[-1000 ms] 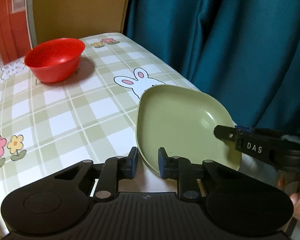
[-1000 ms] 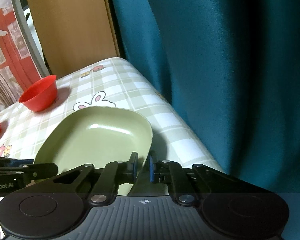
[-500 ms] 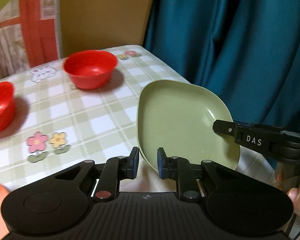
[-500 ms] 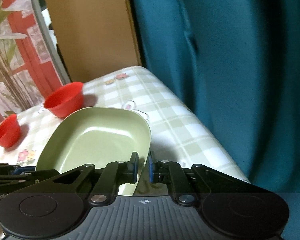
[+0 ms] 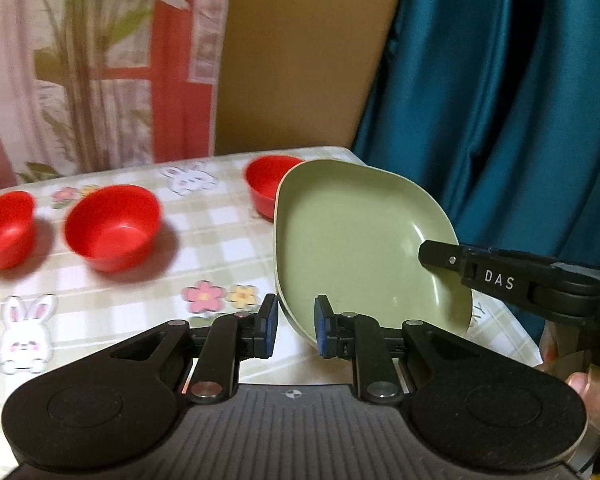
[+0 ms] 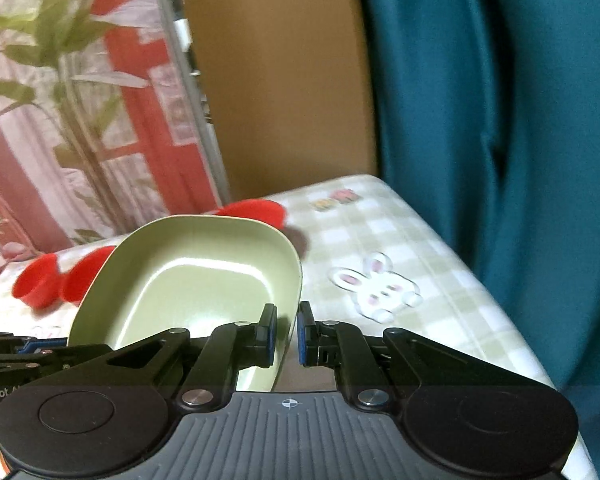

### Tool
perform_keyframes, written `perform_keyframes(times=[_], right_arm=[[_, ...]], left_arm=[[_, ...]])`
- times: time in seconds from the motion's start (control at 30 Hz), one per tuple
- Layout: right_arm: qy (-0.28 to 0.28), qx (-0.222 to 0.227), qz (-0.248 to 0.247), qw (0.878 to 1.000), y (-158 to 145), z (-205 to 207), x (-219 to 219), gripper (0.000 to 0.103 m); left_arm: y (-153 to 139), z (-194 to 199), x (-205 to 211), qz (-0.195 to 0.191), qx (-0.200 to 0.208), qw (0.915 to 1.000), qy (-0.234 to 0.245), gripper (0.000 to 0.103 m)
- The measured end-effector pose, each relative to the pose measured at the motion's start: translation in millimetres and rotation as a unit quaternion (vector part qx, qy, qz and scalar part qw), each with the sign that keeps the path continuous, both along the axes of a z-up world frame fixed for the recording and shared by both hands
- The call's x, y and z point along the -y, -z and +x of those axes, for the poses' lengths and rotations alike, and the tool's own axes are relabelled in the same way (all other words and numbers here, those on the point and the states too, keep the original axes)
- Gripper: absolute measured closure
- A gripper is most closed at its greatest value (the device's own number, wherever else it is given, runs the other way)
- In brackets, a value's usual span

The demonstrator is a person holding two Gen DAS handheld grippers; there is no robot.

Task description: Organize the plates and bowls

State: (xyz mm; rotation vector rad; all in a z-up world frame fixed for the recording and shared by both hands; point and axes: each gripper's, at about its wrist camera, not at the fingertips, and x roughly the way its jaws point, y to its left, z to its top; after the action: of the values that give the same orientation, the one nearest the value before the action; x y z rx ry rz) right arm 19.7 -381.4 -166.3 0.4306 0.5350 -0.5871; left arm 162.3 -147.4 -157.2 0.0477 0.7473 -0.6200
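A pale green plate (image 5: 360, 240) is held up above the table between both grippers. My left gripper (image 5: 294, 326) is shut on its near left rim. My right gripper (image 6: 286, 334) is shut on its right rim; it shows in the left wrist view (image 5: 500, 280) as a black arm. The plate also shows in the right wrist view (image 6: 188, 280), tilted. Three red bowls stand on the table: one at the left (image 5: 4, 228), one in the middle (image 5: 112, 228) and one (image 5: 264, 184) partly hidden behind the plate.
The table (image 5: 220, 256) has a green checked cloth with rabbits and flowers. A teal curtain (image 5: 520, 100) hangs close along its right edge. A brown board (image 5: 300, 52) and a patterned curtain (image 5: 80, 60) stand behind the far edge.
Both grippers have lifted the plate and swung it left along the table. More red bowls have come into view. The grips have not changed.
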Motion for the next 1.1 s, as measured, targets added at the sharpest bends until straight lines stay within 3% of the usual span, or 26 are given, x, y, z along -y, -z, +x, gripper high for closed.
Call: perform_keyframes(times=[0.57, 0.83, 1.1], right_arm=[[-0.082, 0.021, -0.035, 0.996, -56.7, 67.7, -92.0, 0.093], [-0.104, 0.026, -0.026, 0.994, -61.5, 90.6, -127.6, 0.093], [-0.124, 0.016, -0.022, 0.992, -55.4, 104.4, -150.2, 0.093]], left_arm=[[-33.7, -6.7, -99.2, -0.03, 0.025, 0.9955, -0.087, 0.082], [-48.0, -10.5, -135.2, -0.021, 0.041, 0.9934, -0.105, 0.083], [-31.1, -21.4, -158.8, -0.025, 0.018, 0.993, -0.114, 0.082]])
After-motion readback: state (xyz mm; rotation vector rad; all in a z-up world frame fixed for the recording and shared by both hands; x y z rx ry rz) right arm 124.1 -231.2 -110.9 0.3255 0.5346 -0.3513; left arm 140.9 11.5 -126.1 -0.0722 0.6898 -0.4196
